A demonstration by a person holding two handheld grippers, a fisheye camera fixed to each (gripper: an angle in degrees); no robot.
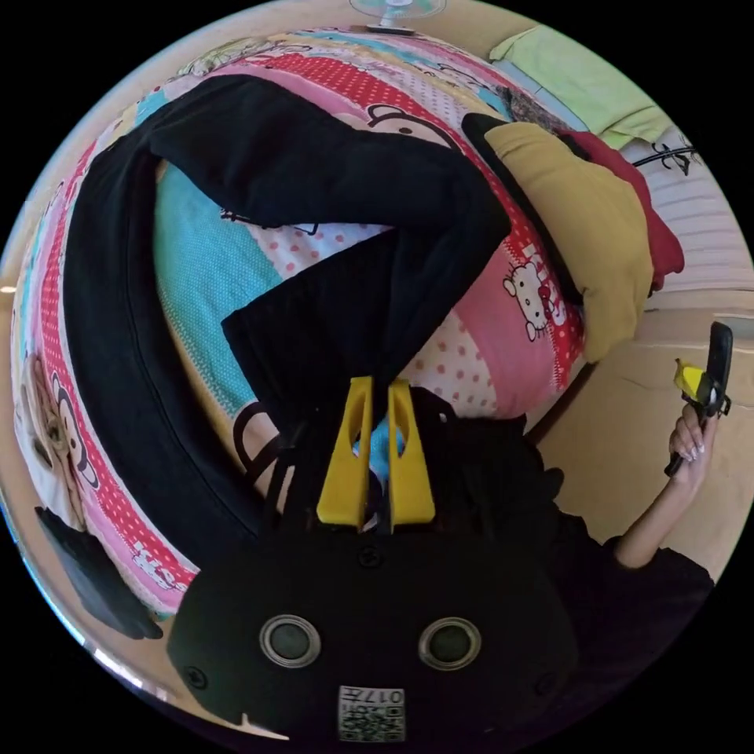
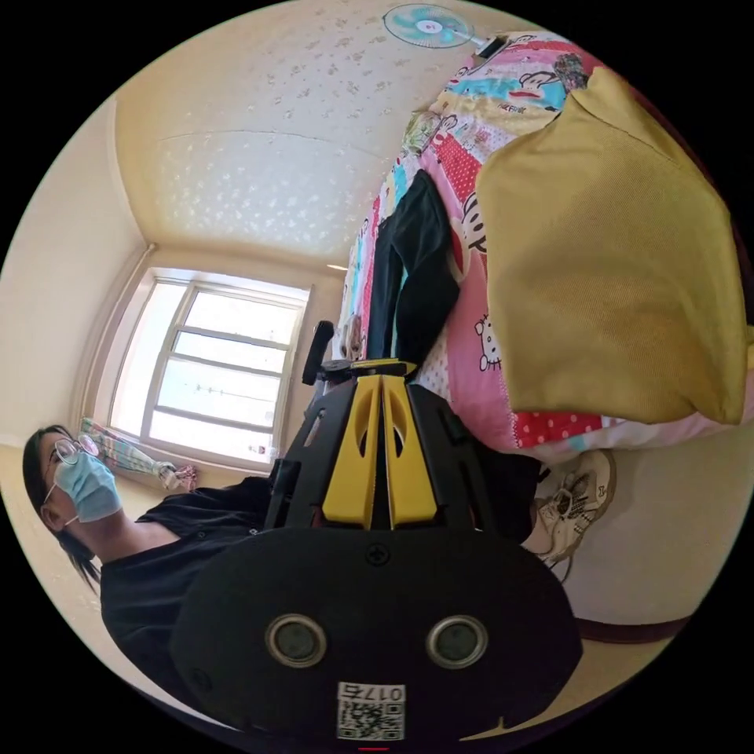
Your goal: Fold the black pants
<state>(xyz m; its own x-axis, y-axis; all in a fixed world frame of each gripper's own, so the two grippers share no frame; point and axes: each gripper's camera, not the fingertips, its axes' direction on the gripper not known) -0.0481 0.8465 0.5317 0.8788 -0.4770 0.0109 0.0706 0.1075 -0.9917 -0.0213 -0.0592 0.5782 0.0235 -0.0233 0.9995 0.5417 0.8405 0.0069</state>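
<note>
While the pants (image 1: 236,259) lie spread across the patterned bedspread (image 1: 503,330), one leg runs along the bed's edge and the other is doubled back toward the left gripper (image 1: 375,393). Its yellow jaws stand narrow, close to parallel, with black fabric between and behind the tips; whether both jaws press on the cloth cannot be told. A mustard cloth (image 1: 597,236) lies on the bed beside the pants, over a red cloth (image 1: 656,228). A green cloth (image 1: 589,78) lies farther off. The right gripper (image 1: 701,385) appears in the left gripper view, held up in a hand (image 1: 691,440), well apart from the bed.

In the right gripper view, the right gripper (image 2: 381,385) has its jaws closed together on nothing. The mustard cloth (image 2: 613,267) hangs over the bed's edge, screening part of the bedspread. The pants (image 2: 408,267) lie beyond it. A shoe (image 2: 573,495), a window (image 2: 212,369), a fan (image 2: 428,23) and the person (image 2: 157,550) are also visible.
</note>
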